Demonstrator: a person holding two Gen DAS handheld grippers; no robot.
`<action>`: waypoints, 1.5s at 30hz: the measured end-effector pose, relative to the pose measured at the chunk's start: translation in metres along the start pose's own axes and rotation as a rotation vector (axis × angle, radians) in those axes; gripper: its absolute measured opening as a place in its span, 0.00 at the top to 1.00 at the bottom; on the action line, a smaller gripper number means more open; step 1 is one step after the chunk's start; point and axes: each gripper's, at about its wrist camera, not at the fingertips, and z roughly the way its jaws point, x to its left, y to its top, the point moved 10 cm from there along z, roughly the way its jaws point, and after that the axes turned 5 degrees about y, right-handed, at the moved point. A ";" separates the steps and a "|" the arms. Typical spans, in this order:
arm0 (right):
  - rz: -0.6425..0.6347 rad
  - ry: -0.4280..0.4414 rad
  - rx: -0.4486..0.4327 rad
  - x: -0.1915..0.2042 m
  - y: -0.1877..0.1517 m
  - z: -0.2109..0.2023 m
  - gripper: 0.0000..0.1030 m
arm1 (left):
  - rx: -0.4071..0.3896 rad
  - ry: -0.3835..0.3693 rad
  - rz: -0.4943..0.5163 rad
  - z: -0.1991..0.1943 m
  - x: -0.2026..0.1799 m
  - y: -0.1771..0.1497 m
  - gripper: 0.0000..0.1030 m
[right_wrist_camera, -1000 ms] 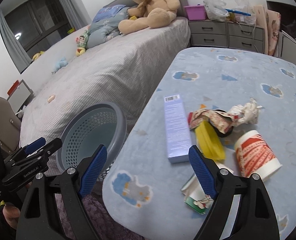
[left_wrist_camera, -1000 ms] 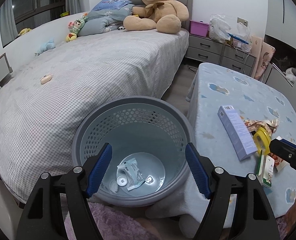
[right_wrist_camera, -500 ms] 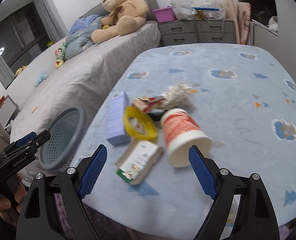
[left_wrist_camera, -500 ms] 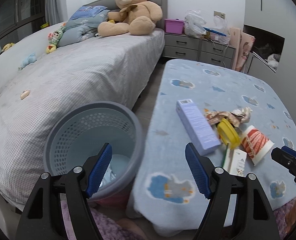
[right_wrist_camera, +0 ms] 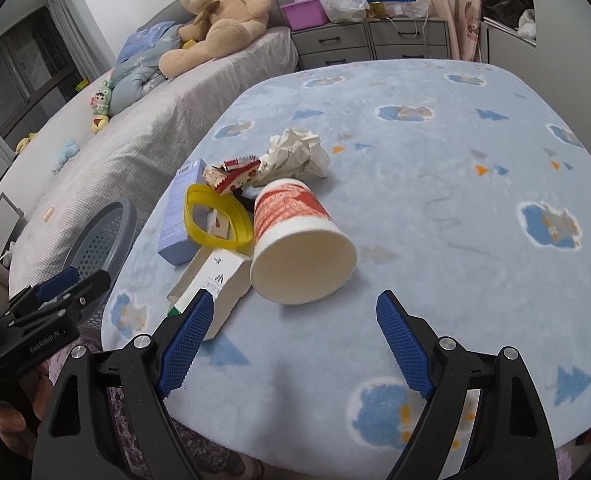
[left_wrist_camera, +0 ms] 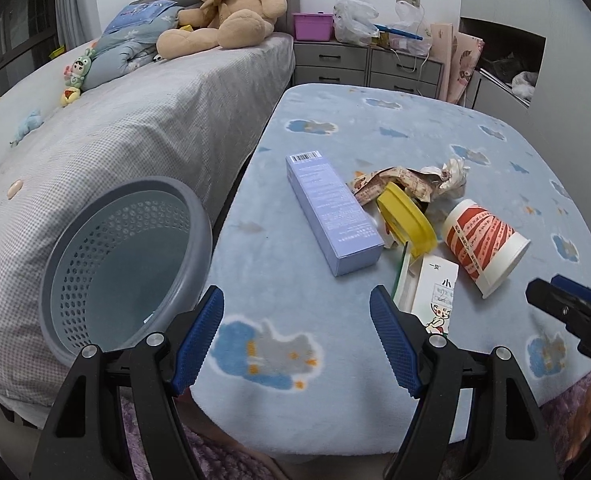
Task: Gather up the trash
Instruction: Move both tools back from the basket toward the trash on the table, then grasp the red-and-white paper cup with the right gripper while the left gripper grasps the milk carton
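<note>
1. Left gripper [left_wrist_camera: 297, 338]: jaws wide, empty.
2. Right gripper [right_wrist_camera: 293, 342]: jaws wide, empty, near tipped red-and-white paper cup [right_wrist_camera: 295, 240].
3. Grey perforated plastic basket [left_wrist_camera: 123, 260]: left of cup, beside blue blanket-covered table [left_wrist_camera: 375, 128].

Near table edge [right_wrist_camera: 295, 360]: bare, open to approach. Centre-left: clustered cup [right_wrist_camera: 299, 240], yellow ring [right_wrist_camera: 219, 220], cartons, purple box [left_wrist_camera: 331, 216]. Far and right: bare. Basket [left_wrist_camera: 123, 264] off left edge.
</note>
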 end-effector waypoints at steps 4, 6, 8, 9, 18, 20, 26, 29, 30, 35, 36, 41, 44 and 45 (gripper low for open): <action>-0.048 -0.014 0.003 0.006 0.017 0.010 0.20 | 0.008 0.003 0.003 0.002 -0.003 -0.001 0.30; -0.059 -0.014 0.012 0.007 0.024 0.015 0.20 | 0.013 0.003 0.001 0.003 -0.005 -0.002 0.30; -0.064 -0.014 0.026 0.008 0.030 0.023 0.20 | 0.017 0.003 -0.001 0.003 -0.005 -0.003 0.30; -0.071 -0.023 0.036 0.007 0.032 0.027 0.20 | 0.018 0.004 -0.001 0.003 -0.006 -0.004 0.30; -0.108 -0.083 0.159 -0.004 0.034 0.059 0.20 | 0.024 -0.004 0.003 0.004 -0.009 -0.006 0.30; -0.116 -0.091 0.182 -0.005 0.031 0.064 0.21 | 0.025 -0.008 0.003 0.004 -0.010 -0.006 0.30; -0.126 -0.086 0.225 -0.007 0.023 0.075 0.32 | 0.033 -0.018 0.005 0.005 -0.013 -0.007 0.30; -0.121 -0.076 0.216 -0.007 0.022 0.074 0.33 | 0.034 -0.022 0.009 0.005 -0.014 -0.006 0.30; -0.117 -0.068 0.212 -0.006 0.021 0.073 0.33 | 0.035 -0.024 0.011 0.005 -0.015 -0.007 0.30; -0.066 -0.042 0.178 -0.011 0.021 0.062 0.34 | 0.042 -0.041 0.023 0.006 -0.022 -0.008 0.28; -0.054 -0.040 0.168 -0.013 0.021 0.058 0.34 | 0.046 -0.048 0.026 0.006 -0.024 -0.009 0.28; -0.006 -0.037 0.120 -0.022 0.016 0.036 0.34 | 0.069 -0.097 0.051 0.009 -0.038 -0.014 0.28; 0.024 -0.028 0.096 -0.026 0.009 0.021 0.34 | 0.076 -0.130 0.070 0.009 -0.048 -0.015 0.27; 0.031 -0.028 0.091 -0.027 0.007 0.018 0.34 | 0.080 -0.142 0.076 0.010 -0.053 -0.016 0.26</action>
